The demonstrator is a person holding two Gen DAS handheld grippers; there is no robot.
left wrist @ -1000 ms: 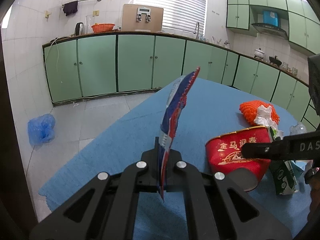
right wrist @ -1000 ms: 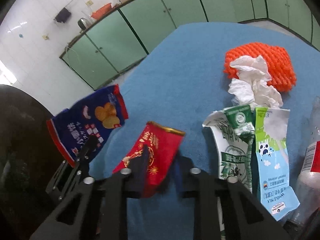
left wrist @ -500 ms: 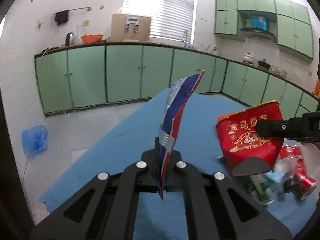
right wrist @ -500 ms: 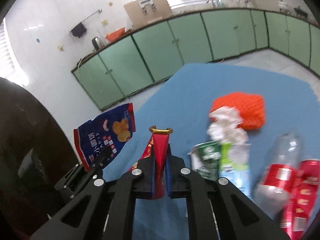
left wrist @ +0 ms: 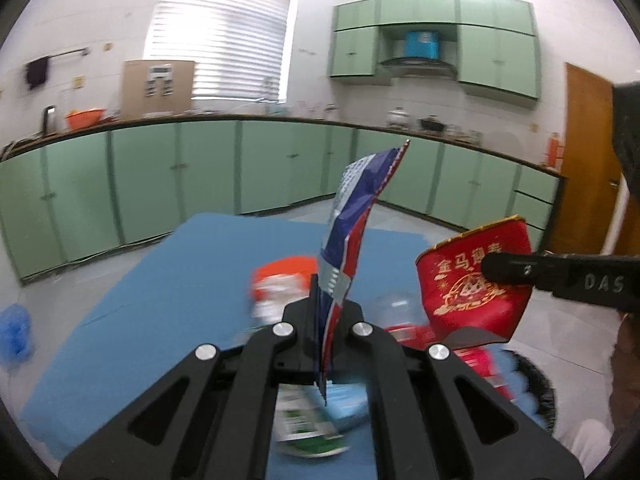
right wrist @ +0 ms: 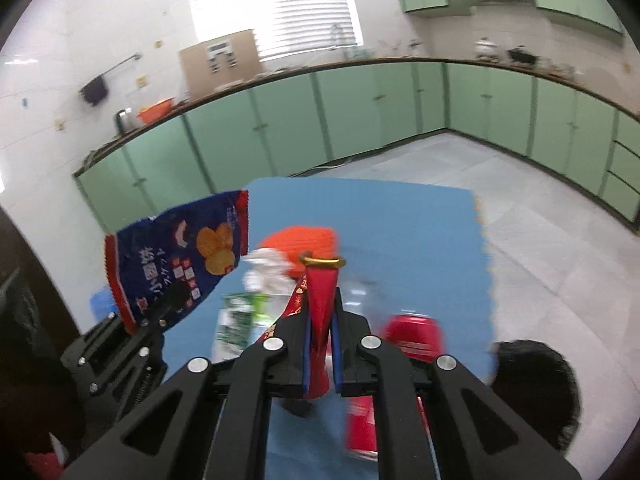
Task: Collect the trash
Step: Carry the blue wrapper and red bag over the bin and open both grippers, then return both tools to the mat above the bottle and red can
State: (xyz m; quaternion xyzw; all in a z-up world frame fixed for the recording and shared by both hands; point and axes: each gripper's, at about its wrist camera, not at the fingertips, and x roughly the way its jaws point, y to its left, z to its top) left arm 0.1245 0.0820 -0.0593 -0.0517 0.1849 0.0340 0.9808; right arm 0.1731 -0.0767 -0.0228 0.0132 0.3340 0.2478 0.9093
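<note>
While both our grippers are up in the air above the blue mat (right wrist: 400, 216), each one has a piece of trash. Our left gripper (left wrist: 327, 322) is squeezed tight on the blue snack bag (left wrist: 352, 232), and our right gripper (right wrist: 320, 330) is squeezed tight on the red packet (right wrist: 319, 296). From the left wrist view, the red packet (left wrist: 472, 280) hangs beside the snack bag, not touching it.

We think both are very light and empty. They are thin and floppy, and the snack bag bends over at the top. They look shiny and may be slippery, so a hard pinch on a flat part near the bottom edge works best. That is about where we hold them now. They will not break, but they could slide out if we swing fast.

More trash lies below on the mat, near its close edge: an orange net (right wrist: 304, 242) with white tissue (right wrist: 268, 266) on it, a green and white carton (right wrist: 236, 320), and a red can (right wrist: 416, 332). The can is hard and round, so we would grab it across its middle. The tissue is soft and would squash. Everything low down is blurry.
</note>
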